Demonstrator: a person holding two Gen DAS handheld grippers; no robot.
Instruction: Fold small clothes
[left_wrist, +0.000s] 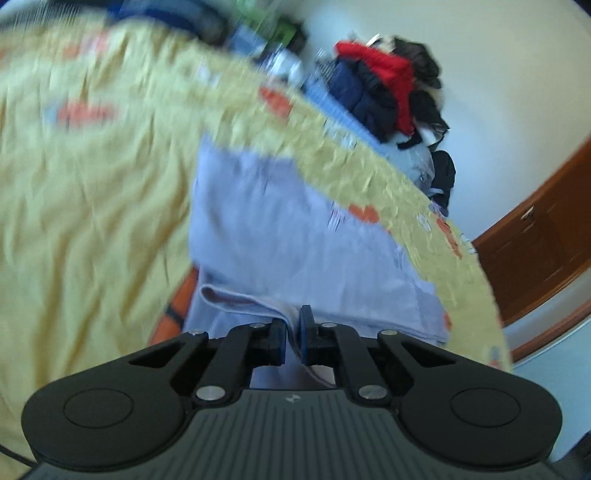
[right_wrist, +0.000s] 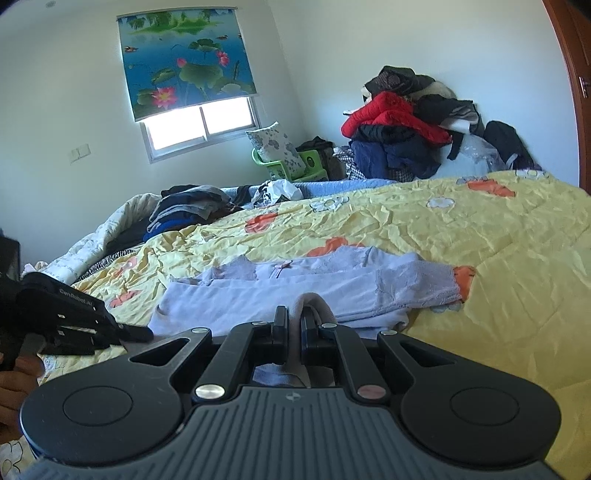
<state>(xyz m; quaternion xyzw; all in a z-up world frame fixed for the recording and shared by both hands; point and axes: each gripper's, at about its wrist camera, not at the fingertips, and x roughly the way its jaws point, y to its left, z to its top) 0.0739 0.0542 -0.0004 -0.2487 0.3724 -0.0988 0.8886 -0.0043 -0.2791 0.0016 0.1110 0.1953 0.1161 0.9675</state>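
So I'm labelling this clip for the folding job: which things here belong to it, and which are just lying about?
In the job:
lilac garment
left gripper, shut on its edge
right gripper, shut on its edge
yellow quilt, the work surface

Lying about:
clothes heap by the wall
dark folded pile
green chair
blind
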